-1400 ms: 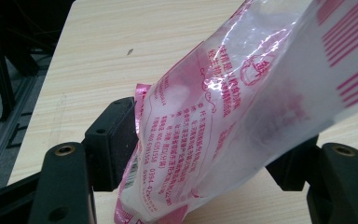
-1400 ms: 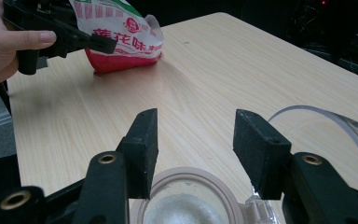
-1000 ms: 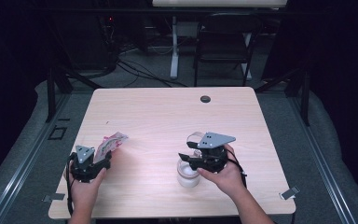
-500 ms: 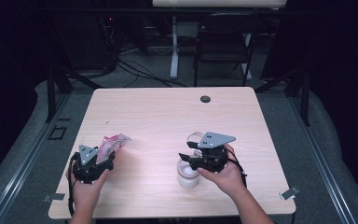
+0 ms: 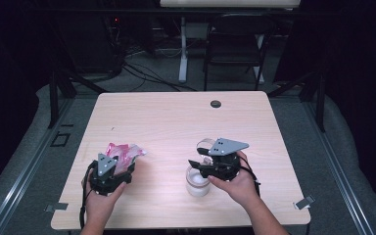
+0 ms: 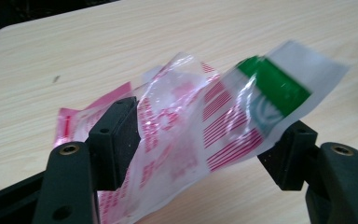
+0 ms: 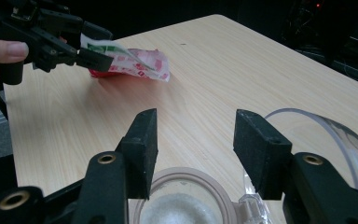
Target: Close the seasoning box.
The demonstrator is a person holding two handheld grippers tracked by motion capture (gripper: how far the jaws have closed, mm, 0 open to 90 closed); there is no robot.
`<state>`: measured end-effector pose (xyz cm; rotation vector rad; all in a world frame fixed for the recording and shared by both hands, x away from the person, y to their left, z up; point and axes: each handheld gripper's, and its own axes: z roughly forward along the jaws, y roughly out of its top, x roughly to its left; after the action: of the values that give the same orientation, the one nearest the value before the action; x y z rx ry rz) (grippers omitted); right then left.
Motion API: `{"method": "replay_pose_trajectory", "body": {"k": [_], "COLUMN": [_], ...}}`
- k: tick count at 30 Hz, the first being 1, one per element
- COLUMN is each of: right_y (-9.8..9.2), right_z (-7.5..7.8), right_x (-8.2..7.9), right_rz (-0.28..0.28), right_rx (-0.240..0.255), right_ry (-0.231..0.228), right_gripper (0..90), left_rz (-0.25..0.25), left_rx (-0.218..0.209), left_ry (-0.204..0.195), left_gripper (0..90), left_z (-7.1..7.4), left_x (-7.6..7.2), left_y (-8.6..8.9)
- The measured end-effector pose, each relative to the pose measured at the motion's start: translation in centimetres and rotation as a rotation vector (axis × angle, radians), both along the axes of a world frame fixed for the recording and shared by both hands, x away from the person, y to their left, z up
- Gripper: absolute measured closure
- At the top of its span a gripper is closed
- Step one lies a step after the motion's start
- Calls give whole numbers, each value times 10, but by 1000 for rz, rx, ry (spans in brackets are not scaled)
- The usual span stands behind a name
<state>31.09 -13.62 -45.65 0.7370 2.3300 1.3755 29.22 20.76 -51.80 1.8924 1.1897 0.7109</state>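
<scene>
Your left claw (image 5: 119, 165) is grasping a crinkly plastic packet (image 6: 200, 126) printed in red with a green band near one end. Its 2 jaws stand wide apart because they press on the packet's opposite edges, so the film spans the gap between them and bows upward instead of lying flat. In the high view the packet (image 5: 123, 152) sits at the near-left part of the desk (image 5: 176, 122), sticking out ahead of that claw; whether its far end touches the wood or hangs just above it, I cannot tell. Holding it edge to edge this way keeps the printed face and the green end clear, which looks useful if you mean to bring that end toward the container.

Your right claw (image 7: 193, 135) is released: its pads (image 7: 143, 140) stand on either side of bare wood with nothing between them. It hovers directly over a small clear jar (image 5: 197, 180) with white contents, whose round rim (image 7: 193, 186) shows just below the jaws. A clear lid (image 7: 328, 135) stands hinged open beside it on the right, so the mouth is free. The jar is well apart from the packet, near the desk's front edge, and the right hand seems posted there to steady it.
</scene>
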Motion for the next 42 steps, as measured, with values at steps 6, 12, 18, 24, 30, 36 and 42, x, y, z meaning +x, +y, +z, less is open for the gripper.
{"method": "replay_pose_trajectory", "body": {"k": [6,12,18,24,30,36,42], "right_y": [-3,-10,-21,-35,-48,-65,-73], "right_z": [4,7,16,21,26,30,28], "right_x": [-3,-6,-10,-10,-7,-4,0], "right_rz": [-8,-18,-28,-76,-109,-151,-176], "right_rx": [-13,-20,-11,-11,11,40,49], "right_ry": [-1,11,5,-10,-8,7,17], "right_gripper": [570,695,839,900,900,900,900], "left_rz": [-58,-108,-142,-164,-182,-183,-185], "left_rx": [27,31,15,23,9,0,3], "left_ry": [3,6,14,18,14,13,11], "left_gripper": [347,348,354,366,403,408,409], "left_z": [-1,0,1,1,1,1,2], "left_x": [-1,-1,-1,-2,-4,-5,-6], "left_y": [-18,-32,-42,-50,-55,-55,-55]}}
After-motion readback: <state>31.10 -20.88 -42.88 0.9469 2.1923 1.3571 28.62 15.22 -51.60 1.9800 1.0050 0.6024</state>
